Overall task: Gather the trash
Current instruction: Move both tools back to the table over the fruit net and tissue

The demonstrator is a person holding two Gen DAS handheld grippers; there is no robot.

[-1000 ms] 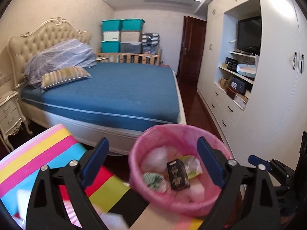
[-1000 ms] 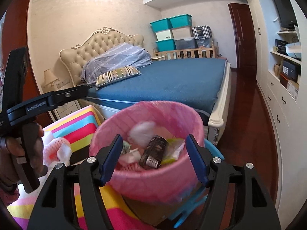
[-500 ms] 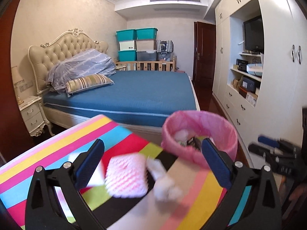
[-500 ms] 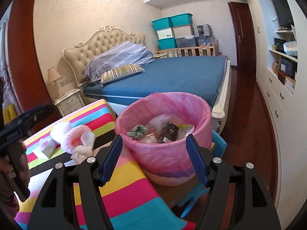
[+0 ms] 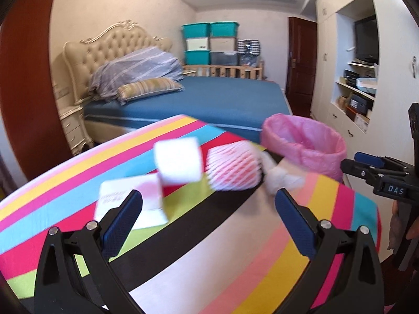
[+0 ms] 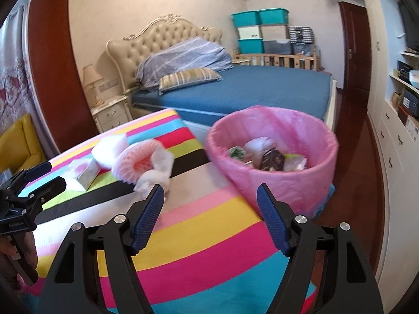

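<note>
A bed (image 5: 209,99) with a blue cover stood at the far side of the room, a tufted headboard (image 6: 167,34) at its left end. A striped pillow (image 6: 188,77) and a folded grey quilt (image 5: 138,68) lay against the headboard. Teal and grey storage boxes (image 5: 212,43) were stacked against the far wall.

In the near ground stood a table (image 6: 209,235) under a cloth of bright stripes. At its far right edge stood a bin (image 6: 288,183) lined with a pink bag. The bin held a dark box (image 6: 272,160), a green wrapper and pale crumpled pieces.

Four pieces of trash lay in a group on the table, left of the bin. From left to right in the left wrist view: a flat tissue pack (image 5: 131,204), a white foam block (image 5: 179,161), a pink foam net sleeve (image 5: 234,168) and a crumpled white tissue (image 5: 284,176). The block lay just beside the sleeve, and the tissue touched the sleeve's right end. All were blurred in that view.

The left gripper (image 5: 208,218) hung near above the table, jaws released and wide apart, nothing between them. It faced the trash group.

The right gripper (image 6: 210,210) also stood released, its jaws having just been opening, with nothing between them. It hung over the table's right part, with the bin just beyond its right finger.
</note>
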